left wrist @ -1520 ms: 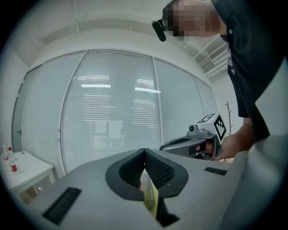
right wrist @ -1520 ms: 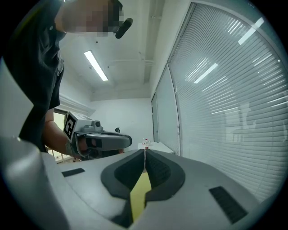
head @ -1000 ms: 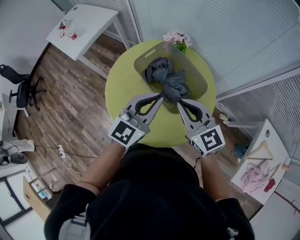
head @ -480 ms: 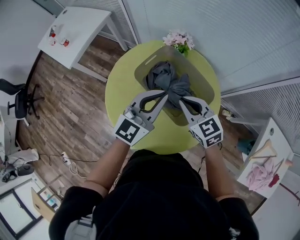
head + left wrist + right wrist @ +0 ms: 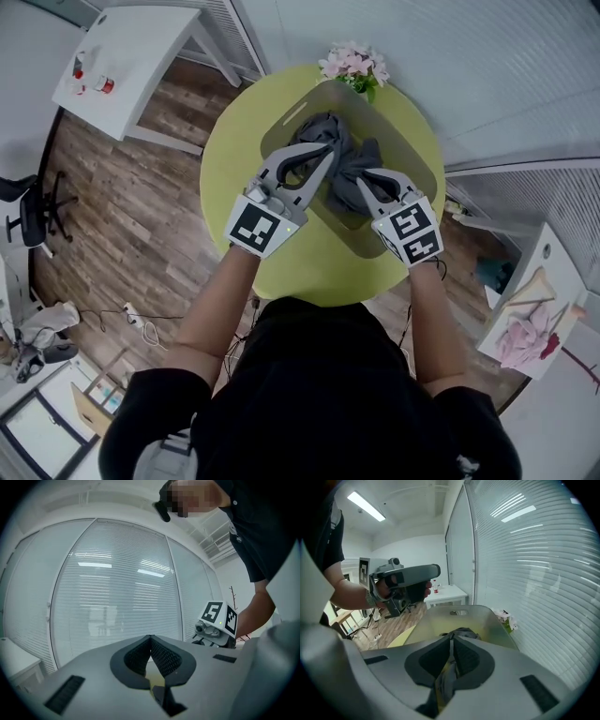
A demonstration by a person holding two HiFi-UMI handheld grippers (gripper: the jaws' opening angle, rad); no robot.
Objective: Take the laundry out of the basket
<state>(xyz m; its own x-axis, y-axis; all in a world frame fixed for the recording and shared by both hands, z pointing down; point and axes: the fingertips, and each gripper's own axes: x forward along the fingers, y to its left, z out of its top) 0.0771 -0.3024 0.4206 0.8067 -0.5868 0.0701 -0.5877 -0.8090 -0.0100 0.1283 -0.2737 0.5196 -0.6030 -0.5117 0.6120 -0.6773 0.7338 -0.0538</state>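
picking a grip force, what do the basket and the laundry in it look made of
The basket: likely thin plastic, smooth and see-through; the yellow-green table shows through its walls. The laundry: soft dark grey cloth, matte, bunched in loose folds; the fibre can't be told.

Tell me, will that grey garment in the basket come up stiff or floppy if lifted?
Probably floppy: the grey garment lies crumpled in soft folds in the basket. It would likely drape and dangle, since a strip of it hangs limp between the shut right tongs. The fabric looks thin, so it is probably light.
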